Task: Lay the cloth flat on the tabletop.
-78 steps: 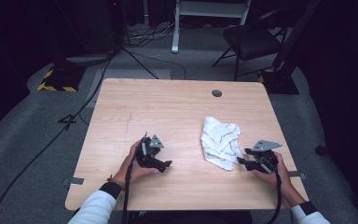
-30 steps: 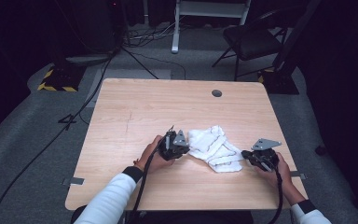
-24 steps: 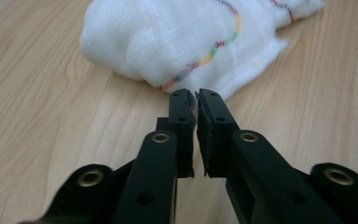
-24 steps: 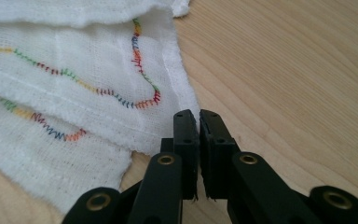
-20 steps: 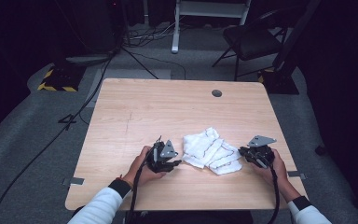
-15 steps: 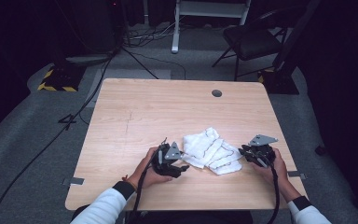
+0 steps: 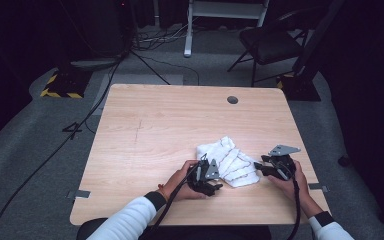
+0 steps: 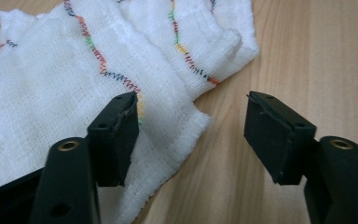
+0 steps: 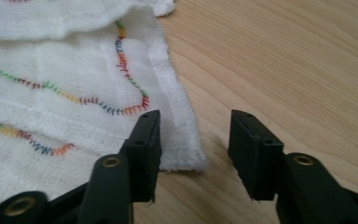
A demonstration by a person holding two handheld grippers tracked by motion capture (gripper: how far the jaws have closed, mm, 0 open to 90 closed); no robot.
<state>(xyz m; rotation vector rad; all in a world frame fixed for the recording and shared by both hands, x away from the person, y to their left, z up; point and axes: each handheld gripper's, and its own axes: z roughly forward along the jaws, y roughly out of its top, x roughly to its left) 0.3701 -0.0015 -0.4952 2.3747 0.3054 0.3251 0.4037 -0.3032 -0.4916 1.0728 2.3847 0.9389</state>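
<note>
A white cloth (image 7: 228,161) with coloured stitching lies crumpled on the near right part of the wooden table (image 7: 180,125). My left gripper (image 7: 217,185) sits at its near left corner. In the left gripper view the jaws (image 8: 191,112) stand open, having just closed a little, with the cloth's corner (image 8: 74,70) lying under and between them, unpressed. My right gripper (image 7: 258,168) is at the cloth's right edge. Its jaws (image 9: 193,126) have just been opening; the cloth's hem (image 9: 51,84) lies under the left finger, bare wood between the pads.
A round cable hole (image 7: 232,100) sits near the table's far edge. Beyond the table stand a black chair (image 7: 270,45) and a white frame leg (image 7: 187,30). Cables and a yellow-black striped base (image 7: 57,85) lie on the floor at the left.
The left gripper came to the cloth, then slid toward the near edge and to the right. Both grippers' jaws have parted from shut. The right hand stayed put.
</note>
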